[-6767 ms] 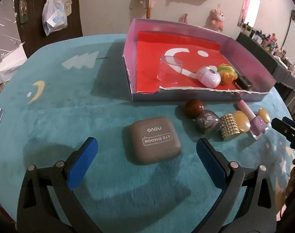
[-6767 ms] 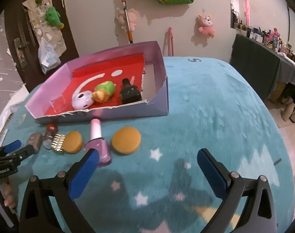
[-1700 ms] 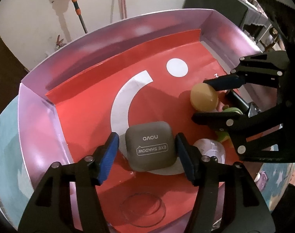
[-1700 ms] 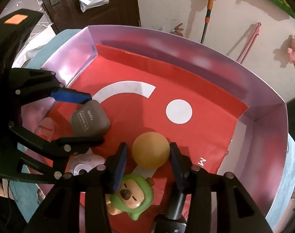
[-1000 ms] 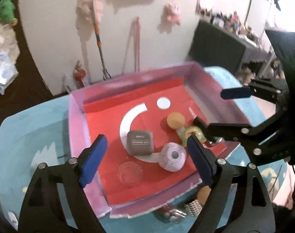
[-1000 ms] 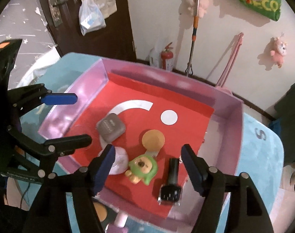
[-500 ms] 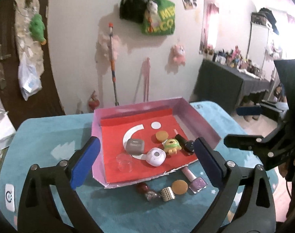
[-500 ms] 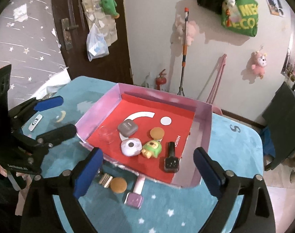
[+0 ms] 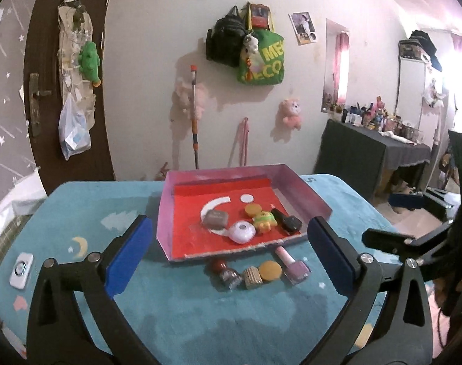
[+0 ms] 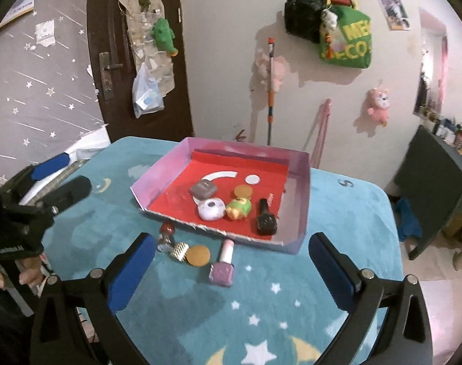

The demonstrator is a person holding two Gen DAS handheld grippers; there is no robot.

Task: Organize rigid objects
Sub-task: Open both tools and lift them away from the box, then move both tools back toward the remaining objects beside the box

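Both tongs, left [image 9: 229, 255] and right [image 10: 231, 266], hover tilted down, just opened wide (nothing between).

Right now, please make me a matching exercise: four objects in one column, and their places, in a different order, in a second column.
Objects:
1. grey eye shadow case
2. pink nail polish bottle
3. black bottle
4. white remote

Places:
A. on the blue cloth, just in front of the tray
B. inside the tray, on the white curve
C. far left on the cloth, away from the tray
D. inside the tray, right of the green toy

Pairs: 1-B, 2-A, 3-D, 4-C
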